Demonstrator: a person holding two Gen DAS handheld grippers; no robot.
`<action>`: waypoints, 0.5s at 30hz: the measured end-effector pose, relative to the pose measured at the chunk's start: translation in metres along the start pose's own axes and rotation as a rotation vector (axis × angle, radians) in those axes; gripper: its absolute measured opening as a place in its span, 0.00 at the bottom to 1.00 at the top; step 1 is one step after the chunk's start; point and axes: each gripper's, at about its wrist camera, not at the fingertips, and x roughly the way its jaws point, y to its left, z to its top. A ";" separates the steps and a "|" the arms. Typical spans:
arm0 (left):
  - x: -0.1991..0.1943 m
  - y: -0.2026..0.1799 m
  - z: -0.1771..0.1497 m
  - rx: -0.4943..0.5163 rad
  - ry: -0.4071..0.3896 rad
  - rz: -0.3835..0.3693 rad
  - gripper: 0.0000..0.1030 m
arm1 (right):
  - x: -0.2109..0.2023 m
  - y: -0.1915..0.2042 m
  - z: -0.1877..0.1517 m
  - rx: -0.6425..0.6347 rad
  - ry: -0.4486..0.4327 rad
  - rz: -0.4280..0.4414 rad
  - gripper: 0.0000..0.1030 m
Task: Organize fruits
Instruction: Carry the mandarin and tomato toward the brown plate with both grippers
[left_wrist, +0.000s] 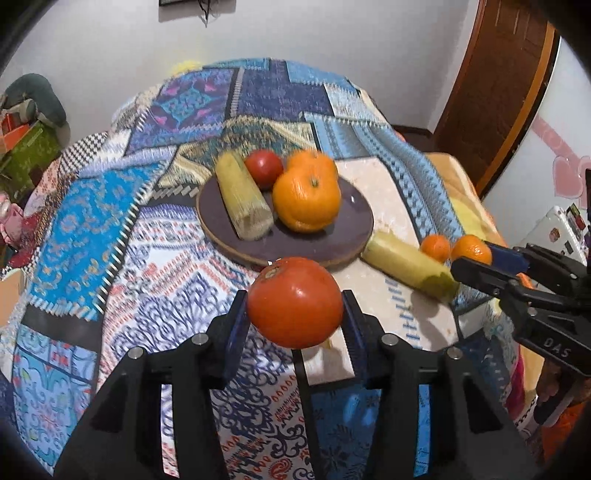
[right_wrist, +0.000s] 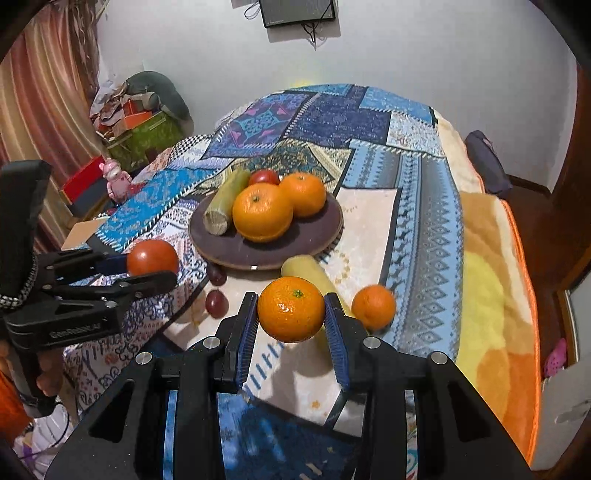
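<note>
My left gripper (left_wrist: 294, 298) is shut on a red tomato (left_wrist: 294, 302), held above the patterned cloth in front of a dark round plate (left_wrist: 351, 229). The plate carries a yellow-green corn-like piece (left_wrist: 242, 197), a second tomato (left_wrist: 263, 168) and two big oranges (left_wrist: 306, 199). My right gripper (right_wrist: 291, 297) is shut on a small orange (right_wrist: 291, 309), lifted off the table. Each wrist view shows the other gripper from the side: the left gripper (right_wrist: 155, 267) grips its tomato (right_wrist: 152, 257), the right gripper (left_wrist: 471, 256) its orange (left_wrist: 471, 249).
Beside the plate (right_wrist: 317, 229) a second corn-like piece (right_wrist: 306, 267), a loose small orange (right_wrist: 373, 306) and two dark grapes (right_wrist: 216, 303) lie on the cloth. A yellow-orange blanket (right_wrist: 491, 295) covers the right side. Boxes and clutter (right_wrist: 144, 129) stand at the far left.
</note>
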 end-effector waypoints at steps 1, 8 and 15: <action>-0.003 0.001 0.003 -0.001 -0.011 0.000 0.47 | 0.000 -0.001 0.003 0.001 -0.006 -0.001 0.32; -0.013 0.004 0.026 0.005 -0.068 0.011 0.47 | 0.003 -0.007 0.020 0.008 -0.042 -0.009 0.32; -0.007 0.011 0.054 -0.009 -0.096 0.017 0.47 | 0.012 -0.011 0.043 -0.011 -0.071 -0.025 0.32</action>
